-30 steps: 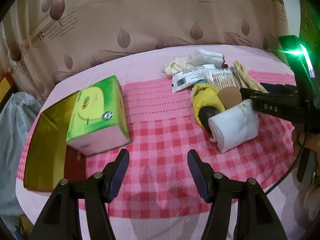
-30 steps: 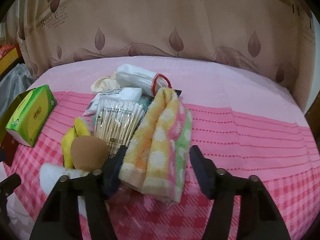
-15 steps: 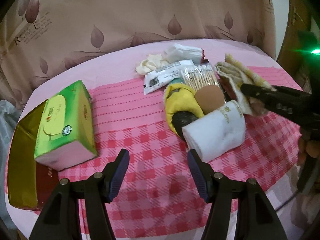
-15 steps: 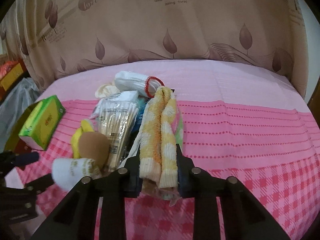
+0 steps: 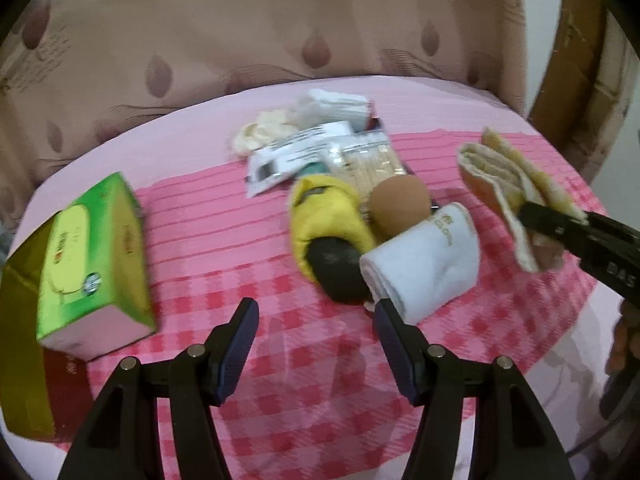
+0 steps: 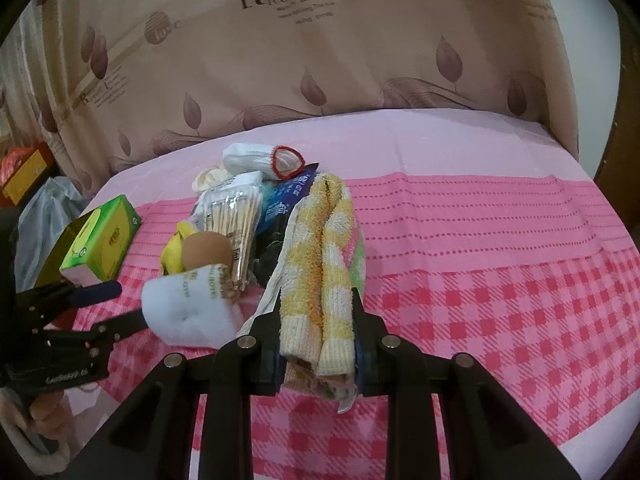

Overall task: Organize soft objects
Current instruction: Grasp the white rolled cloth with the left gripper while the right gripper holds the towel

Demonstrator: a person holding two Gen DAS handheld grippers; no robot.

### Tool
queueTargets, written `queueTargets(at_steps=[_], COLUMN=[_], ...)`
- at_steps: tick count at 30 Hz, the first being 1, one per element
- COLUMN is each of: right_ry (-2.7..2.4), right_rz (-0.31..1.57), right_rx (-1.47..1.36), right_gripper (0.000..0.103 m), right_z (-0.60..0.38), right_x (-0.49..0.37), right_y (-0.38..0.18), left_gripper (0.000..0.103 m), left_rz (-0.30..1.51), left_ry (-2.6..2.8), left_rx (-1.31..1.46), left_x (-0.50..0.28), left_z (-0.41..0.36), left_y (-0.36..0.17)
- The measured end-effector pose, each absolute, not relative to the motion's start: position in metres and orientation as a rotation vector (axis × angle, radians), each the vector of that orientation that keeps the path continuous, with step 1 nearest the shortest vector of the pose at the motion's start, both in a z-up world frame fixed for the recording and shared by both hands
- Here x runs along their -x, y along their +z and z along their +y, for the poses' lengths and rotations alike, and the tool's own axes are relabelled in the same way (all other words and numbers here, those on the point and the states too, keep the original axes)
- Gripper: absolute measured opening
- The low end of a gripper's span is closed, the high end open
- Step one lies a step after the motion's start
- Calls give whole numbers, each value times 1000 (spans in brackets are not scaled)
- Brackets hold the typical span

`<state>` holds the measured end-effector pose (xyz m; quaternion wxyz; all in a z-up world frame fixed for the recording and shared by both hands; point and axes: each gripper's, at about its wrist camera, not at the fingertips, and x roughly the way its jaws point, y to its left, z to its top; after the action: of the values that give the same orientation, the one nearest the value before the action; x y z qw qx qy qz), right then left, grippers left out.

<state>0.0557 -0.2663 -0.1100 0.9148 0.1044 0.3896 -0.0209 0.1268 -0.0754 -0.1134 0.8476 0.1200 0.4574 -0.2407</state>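
Above the desk's [image 6: 480, 216] near right part: right gripper [image 6: 316, 344] clamped on the towel [image 6: 320, 264], lifted beside the pile. Near the front edge: left gripper [image 5: 316, 336] spread apart, gripping nothing, just short of the white roll [image 5: 424, 264]. Toward the left edge: green box [image 5: 92, 264].

Green tissue box [image 5: 94, 256], cotton swabs [image 6: 236, 220], possibly gold tin [image 5: 20, 344].

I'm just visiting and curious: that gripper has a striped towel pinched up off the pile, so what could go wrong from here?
The right gripper pinches only one end of the folded yellow-checked terry towel, so it might unfold or slip out. Its hanging part lies close to the clear packet of cotton swabs and the dark blue packet, and could drag them across the pink checked tablecloth.
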Motion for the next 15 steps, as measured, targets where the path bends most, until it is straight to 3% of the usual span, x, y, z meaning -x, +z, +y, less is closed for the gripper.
queueTargets(at_steps=[15], right_ry=[-114], right_rz=[813], right_rx=[-196], right_gripper=[23], right_z=[-284], right_x=[-53], right_y=[-106], left_gripper=[62], left_rz=[968], left_ry=[-750], left_rx=[-339], left_x=[-95], left_z=[-109], left_y=[-111])
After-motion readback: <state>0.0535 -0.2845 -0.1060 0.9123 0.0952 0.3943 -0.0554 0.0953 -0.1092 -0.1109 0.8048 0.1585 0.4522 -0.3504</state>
